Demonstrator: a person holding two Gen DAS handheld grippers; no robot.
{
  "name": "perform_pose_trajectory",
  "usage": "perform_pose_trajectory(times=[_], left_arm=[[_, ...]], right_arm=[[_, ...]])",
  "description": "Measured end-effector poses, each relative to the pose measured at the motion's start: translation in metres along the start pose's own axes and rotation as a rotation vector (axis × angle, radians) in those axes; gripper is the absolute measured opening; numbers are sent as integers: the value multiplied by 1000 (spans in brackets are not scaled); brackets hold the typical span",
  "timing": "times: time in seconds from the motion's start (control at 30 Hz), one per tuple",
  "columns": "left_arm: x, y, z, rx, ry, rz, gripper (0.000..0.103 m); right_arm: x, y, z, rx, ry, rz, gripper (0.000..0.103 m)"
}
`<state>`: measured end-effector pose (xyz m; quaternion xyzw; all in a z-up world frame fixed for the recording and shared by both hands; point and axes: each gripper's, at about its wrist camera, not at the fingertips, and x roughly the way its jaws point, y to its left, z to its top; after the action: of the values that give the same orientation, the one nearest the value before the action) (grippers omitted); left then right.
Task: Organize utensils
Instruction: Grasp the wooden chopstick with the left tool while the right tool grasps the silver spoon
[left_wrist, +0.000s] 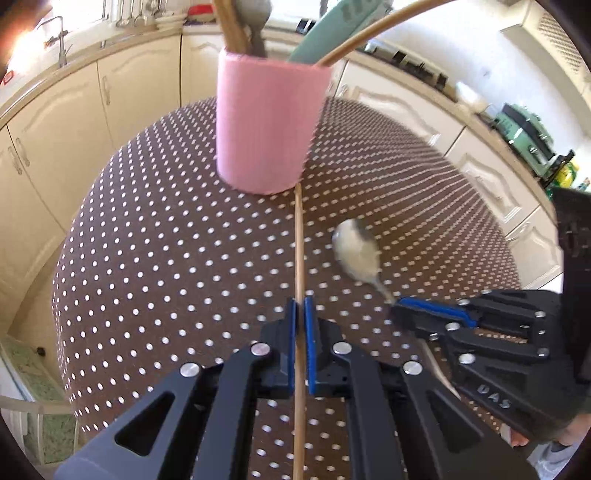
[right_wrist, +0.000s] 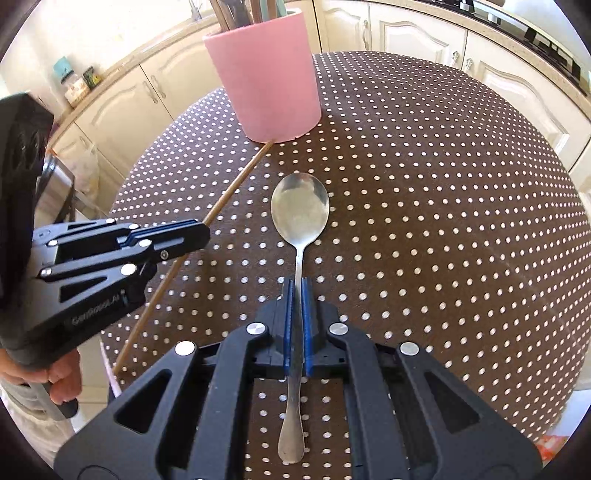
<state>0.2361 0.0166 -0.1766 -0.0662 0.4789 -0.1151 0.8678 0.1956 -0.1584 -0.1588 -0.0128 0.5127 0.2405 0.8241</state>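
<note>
Utensils are in both tongs at once, and the pink cup on the dotted tablecloth is the landmark for everything. The left gripper is pinched on a thin wooden stick, whose far tip reaches the foot of the cup, touching it or just short; I cannot tell which. The right gripper is pressed together on the handle of a metal spoon, whose bowl faces up and points toward the cup but stops well short of it. Whether either piece is already off the cloth I cannot tell. The cup already holds wooden handles, a grey tool and a teal one. I would judge the stick very light and a little springy, so a hold near its middle, as now, keeps it from whipping, though it may swivel between the pads. The spoon looks stiff, smooth and slippery, heavier at the bowl; gripping the neck close to the bowl should stop it drooping when it is tipped upright into the cup.
</note>
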Motion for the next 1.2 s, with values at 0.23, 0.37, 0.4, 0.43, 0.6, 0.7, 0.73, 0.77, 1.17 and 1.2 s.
perform_pose_trajectory(times=[0.23,0.37,0.4,0.43,0.6,0.7,0.73,0.77,1.17,1.2], left_arm=[[-21,-10,-4,-1,-86,-41,5],[-19,-6,-8,-7,-29,-24,5],[-17,-4,-9,-5,-10,-8,5],[-17,-7,-12,-3,6,4,5],[-6,-2,-10,-25,81,19,6],[0,1,-6,-25,111,27,6],[3,0,-3,-22,122,28,11],[6,-1,-1,-16,137,30,17],[32,-17,27,97,159,92,6],[34,-18,29,93,152,88,6]], right_arm=[[-30,-5,-14,5,-63,51,5],[-28,2,-15,-20,-8,25,5],[-23,11,-11,-27,31,22,5],[-21,15,-8,-31,55,19,5],[-18,19,-1,-48,97,-37,7],[-13,25,7,-63,140,-59,24],[-12,27,9,-75,152,-58,30],[-10,32,12,-85,158,-66,31],[6,57,28,-200,211,-132,5],[5,56,29,-195,201,-125,5]])
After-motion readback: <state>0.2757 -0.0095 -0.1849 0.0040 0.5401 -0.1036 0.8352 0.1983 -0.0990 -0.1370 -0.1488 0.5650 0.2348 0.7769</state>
